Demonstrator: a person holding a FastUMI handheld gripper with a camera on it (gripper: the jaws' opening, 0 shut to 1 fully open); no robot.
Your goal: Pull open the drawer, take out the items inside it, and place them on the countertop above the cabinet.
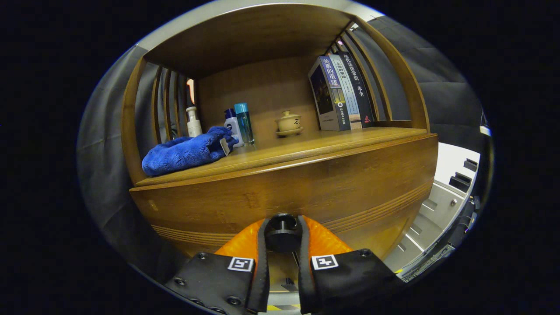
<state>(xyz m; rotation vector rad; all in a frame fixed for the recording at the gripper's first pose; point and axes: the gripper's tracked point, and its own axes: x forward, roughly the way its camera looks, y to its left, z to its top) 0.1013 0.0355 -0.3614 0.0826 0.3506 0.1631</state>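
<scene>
The orange-and-black gripper [282,232] pinches the round black knob [282,236] of the brown wooden drawer front [306,192], both fingers pressing its sides. On the far countertop [332,140]: one blue plush cloth [188,151] left, three bottles [238,124], one lidded teacup [288,122], three books [341,94] right.

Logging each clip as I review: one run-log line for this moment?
phase: grasping drawer knob | gripper: fingers close on knob's sides | drawer: looks shut | countertop: blue towel, bottles, teacup, books
</scene>
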